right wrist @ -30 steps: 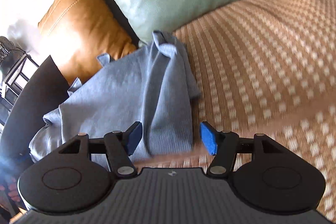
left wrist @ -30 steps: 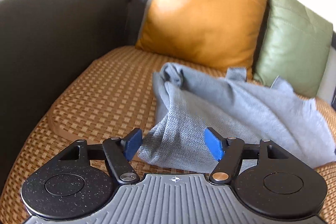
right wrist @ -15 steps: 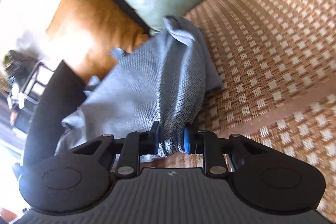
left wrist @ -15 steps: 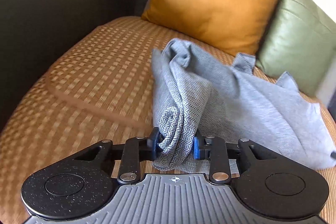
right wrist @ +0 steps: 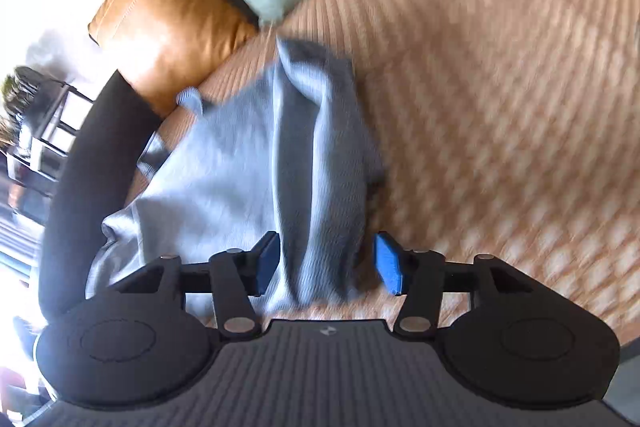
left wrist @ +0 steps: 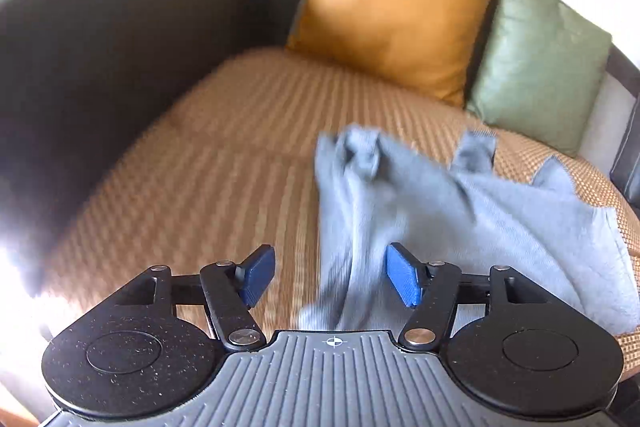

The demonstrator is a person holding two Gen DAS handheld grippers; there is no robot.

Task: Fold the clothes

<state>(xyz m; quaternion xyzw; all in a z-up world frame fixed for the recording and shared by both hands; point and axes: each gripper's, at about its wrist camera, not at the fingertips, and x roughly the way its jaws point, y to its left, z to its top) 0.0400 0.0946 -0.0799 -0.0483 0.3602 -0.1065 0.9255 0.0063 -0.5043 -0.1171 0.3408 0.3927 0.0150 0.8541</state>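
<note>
A grey knit garment (left wrist: 460, 227) lies crumpled on the woven sofa mat (left wrist: 220, 167), a strip of mat away from the cushions. My left gripper (left wrist: 331, 279) hovers over its near left edge. The jaws are opening, and a fold of cloth hangs slack between them, close to the right blue pad (left wrist: 404, 281). In the right wrist view the same garment (right wrist: 240, 167) runs from the cushions toward me. My right gripper (right wrist: 328, 266) is over its near right edge, jaws opening. A ridge of cloth stands loose between the pads. Both views are blurred by motion.
An orange cushion (left wrist: 396, 11) and a green cushion (left wrist: 540, 67) lean on the sofa back behind the garment. A dark padded armrest (left wrist: 100, 67) bounds the seat on the left. Bare woven mat (right wrist: 500, 107) stretches right of the garment.
A second ago both grippers stood open at the garment's near edge. Half a second ago each was shut on a bunch of cloth. Now both have parted, and the garment lies farther from the cushions.
</note>
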